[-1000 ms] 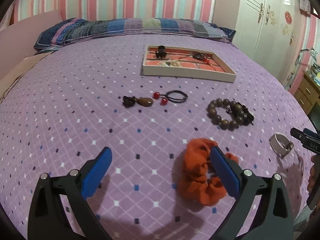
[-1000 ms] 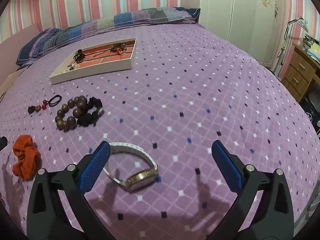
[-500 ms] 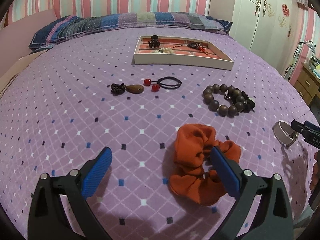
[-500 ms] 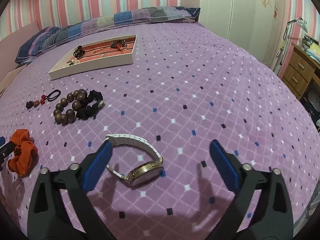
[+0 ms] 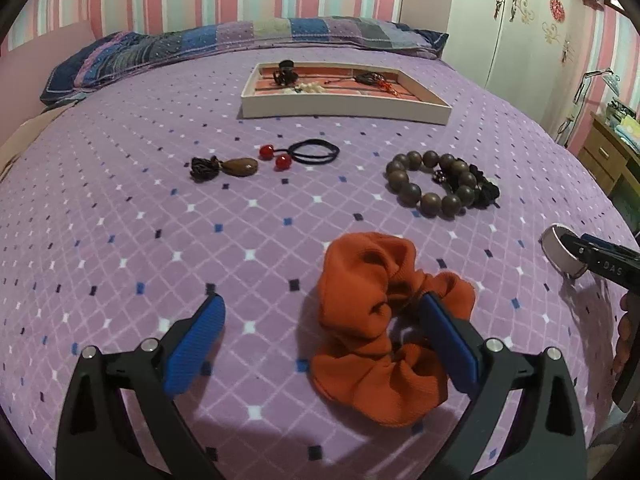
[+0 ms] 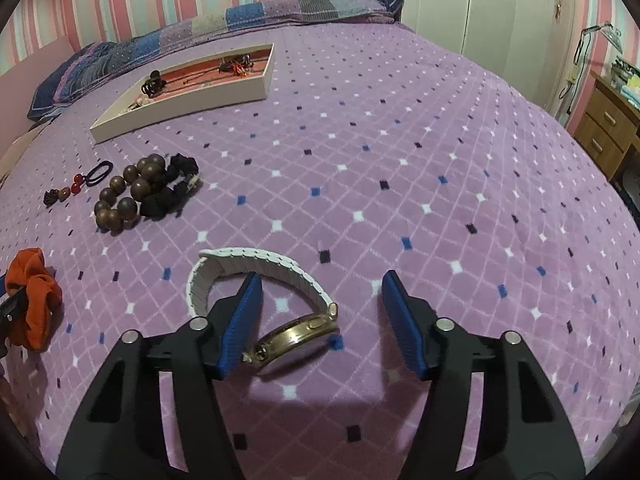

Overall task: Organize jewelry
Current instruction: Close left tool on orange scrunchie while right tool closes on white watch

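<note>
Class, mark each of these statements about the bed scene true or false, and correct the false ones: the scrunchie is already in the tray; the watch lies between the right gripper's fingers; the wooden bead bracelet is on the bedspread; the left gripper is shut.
1. The orange scrunchie is in the tray. False: it lies on the bedspread.
2. The watch lies between the closing fingers of the right gripper. True.
3. The wooden bead bracelet is on the bedspread. True.
4. The left gripper is shut. False: it is open.
</note>
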`<state>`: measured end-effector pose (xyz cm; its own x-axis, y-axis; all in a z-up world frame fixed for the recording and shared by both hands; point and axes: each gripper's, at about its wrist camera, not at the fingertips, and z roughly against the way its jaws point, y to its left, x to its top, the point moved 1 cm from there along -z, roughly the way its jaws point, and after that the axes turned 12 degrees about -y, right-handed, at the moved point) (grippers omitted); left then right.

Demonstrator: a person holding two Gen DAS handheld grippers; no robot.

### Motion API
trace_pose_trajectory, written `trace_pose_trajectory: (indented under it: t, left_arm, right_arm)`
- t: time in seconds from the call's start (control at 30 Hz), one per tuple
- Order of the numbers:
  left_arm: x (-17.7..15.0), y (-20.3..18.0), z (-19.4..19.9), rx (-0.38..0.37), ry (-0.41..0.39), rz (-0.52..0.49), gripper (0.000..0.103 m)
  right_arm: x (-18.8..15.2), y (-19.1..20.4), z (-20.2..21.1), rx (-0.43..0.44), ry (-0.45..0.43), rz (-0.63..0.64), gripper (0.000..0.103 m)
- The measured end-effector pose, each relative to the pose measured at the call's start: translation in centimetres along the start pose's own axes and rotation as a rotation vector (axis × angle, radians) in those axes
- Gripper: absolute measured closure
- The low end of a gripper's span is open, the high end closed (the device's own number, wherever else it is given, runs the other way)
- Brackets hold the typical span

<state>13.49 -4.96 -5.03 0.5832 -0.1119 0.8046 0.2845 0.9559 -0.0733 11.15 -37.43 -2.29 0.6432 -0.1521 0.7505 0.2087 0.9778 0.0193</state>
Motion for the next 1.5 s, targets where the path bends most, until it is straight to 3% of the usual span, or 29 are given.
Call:
trace_pose_trajectory:
  t: [0.33, 0.67, 0.87, 1.0, 1.3, 1.5]
  left_arm:
    - [-0.3, 0.4, -0.9, -0.014, 0.026, 0.029, 0.028]
    - [-0.4, 0.6, -1.3, 0.02, 0.019, 0.014, 0.038]
    - [-0.5, 0.3, -1.3, 0.026, 0.013, -0.004, 0.046]
    - [-0.6, 0.0, -1.3, 0.025, 0.01, -0.012, 0.053]
    - [-0.9, -0.2, -0.9, 0.026, -0.001, -0.009, 0.06]
    - [-1.0, -0.6, -0.7, 0.032, -0.005, -0.023, 0.072]
  right_arm:
    - [-0.2, 0.0, -0.5, 0.002, 0.007, -0.002, 0.043]
    - [-0.4, 0.4, -0.7, 0.009, -0.015, 0.034, 0.045]
    - [-0.4, 0.8, -0.7, 0.034, -0.033, 0.073, 0.055]
    - [-0.4, 1.3, -0.6, 0.056, -0.041, 0.091, 0.068]
    - [-0.7, 1.5, -0.2, 0.052, -0.078, 0.105, 0.07]
    - [-0.8, 1.4, 0.5, 0.048, -0.107, 0.097, 0.084]
